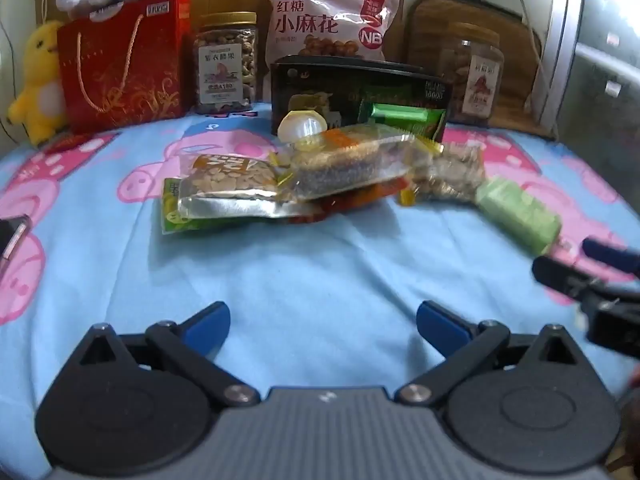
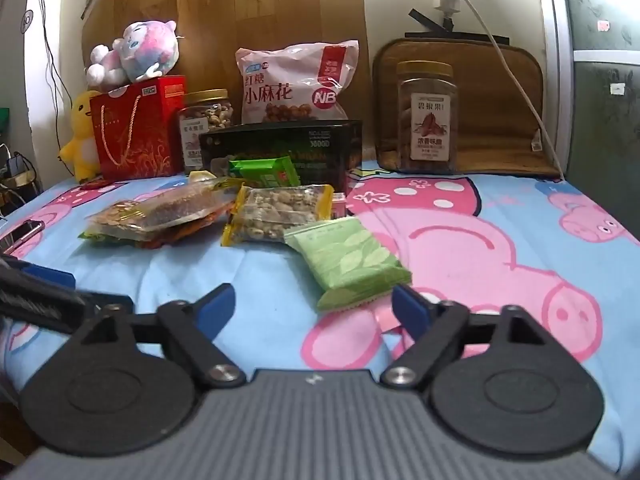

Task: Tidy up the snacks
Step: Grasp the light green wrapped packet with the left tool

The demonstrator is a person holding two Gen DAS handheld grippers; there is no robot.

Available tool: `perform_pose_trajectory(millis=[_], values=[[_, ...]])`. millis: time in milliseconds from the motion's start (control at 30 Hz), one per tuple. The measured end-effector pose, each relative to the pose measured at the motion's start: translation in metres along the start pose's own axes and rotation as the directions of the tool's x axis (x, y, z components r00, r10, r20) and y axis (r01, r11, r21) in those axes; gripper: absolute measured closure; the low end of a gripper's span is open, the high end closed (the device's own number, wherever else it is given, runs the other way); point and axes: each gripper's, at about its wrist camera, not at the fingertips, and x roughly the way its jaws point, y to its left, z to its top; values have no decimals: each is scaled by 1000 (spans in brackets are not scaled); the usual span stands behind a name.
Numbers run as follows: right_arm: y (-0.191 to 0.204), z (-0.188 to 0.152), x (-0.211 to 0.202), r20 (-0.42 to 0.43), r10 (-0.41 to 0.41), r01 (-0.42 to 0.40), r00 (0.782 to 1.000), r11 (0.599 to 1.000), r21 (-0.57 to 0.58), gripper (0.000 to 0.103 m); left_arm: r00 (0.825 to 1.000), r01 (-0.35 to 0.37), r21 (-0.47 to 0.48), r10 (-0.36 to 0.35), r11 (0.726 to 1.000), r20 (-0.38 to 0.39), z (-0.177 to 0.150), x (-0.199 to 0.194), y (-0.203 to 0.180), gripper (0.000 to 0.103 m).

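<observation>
A heap of snack packets lies mid-table on the blue cartoon cloth: a nut packet (image 1: 230, 178), a clear seed bar packet (image 1: 352, 162), a yellow-edged peanut packet (image 2: 276, 214) and a pale green packet (image 2: 348, 262). Behind them stands a black box (image 1: 344, 88) holding a green bar (image 1: 404, 118). My left gripper (image 1: 322, 320) hovers open in front of the heap, nothing between its fingers. My right gripper (image 2: 314, 304) is open too, just short of the green packet; it also shows at the right edge of the left wrist view as the right gripper (image 1: 592, 264).
Along the back stand a red gift bag (image 1: 120, 64) with plush toys, a nut jar (image 1: 226, 62), a pink snack bag (image 1: 328, 16) and another jar (image 2: 426, 118). A phone (image 2: 22, 230) lies at the left edge. A cable (image 2: 516, 72) hangs at the right.
</observation>
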Motion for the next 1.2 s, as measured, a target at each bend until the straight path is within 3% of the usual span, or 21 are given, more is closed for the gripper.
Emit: perform_pose_trajectory(millis=[67,133,267,333,533,600,667,733,767,800,833,867,900,933,1000,1033,1100,1200], values=[[-6,3,3,-2,-14,14,1000,1000,-4,34,995,94,-16,-93,995,22,12,-3,0,7],[-16,5,8,-17,-16,16,1000,1000,-4,34,985,167,4,-167,986,52,28,-6,-9,11],[-32,9,20,-73,0,2,997,1000,17,34,937,344,51,-347,937,41,63,10,-36,24],[-34,12,23,-92,24,-23,995,1000,9,34,917,397,52,-398,916,9,76,27,-50,35],[-34,13,34,-126,64,-70,990,997,-42,37,880,471,119,-456,874,-135,99,88,-96,59],[-37,12,32,-128,77,-85,989,995,-51,38,889,456,166,-441,874,-124,94,92,-106,59],[-42,12,28,-133,85,-92,987,995,-49,38,883,466,152,-448,872,-137,93,91,-109,59],[-48,11,24,-132,85,-91,988,995,-36,38,841,534,113,-513,838,-171,91,84,-106,59],[-51,11,21,-128,83,-87,988,996,-29,38,821,561,101,-536,822,-196,90,82,-106,53],[-52,10,18,-127,76,-80,989,996,-29,38,828,552,114,-528,826,-187,89,79,-106,39],[-52,10,16,-125,62,-67,990,997,-34,38,852,520,142,-499,842,-157,90,74,-107,31],[-52,10,14,-117,38,-43,992,998,-47,37,878,478,178,-464,860,-114,90,70,-108,25],[-52,9,12,-105,-1,-6,994,998,-65,37,893,450,210,-440,868,-96,92,70,-108,25],[-51,9,10,-90,-50,42,995,995,-85,37,890,456,210,-442,865,-111,94,72,-108,25],[-51,9,8,-66,-121,114,990,988,-107,37,864,499,155,-476,853,-162,98,81,-106,28],[-53,10,7,-66,-105,98,992,990,-100,36,854,512,140,-485,848,-188,98,85,-107,29],[-53,10,7,-79,-38,32,996,996,-82,37,850,512,138,-476,848,-226,95,91,-112,32],[-45,8,16,-103,-24,11,994,993,-119,37,844,516,127,-478,847,-245,87,94,-114,33]])
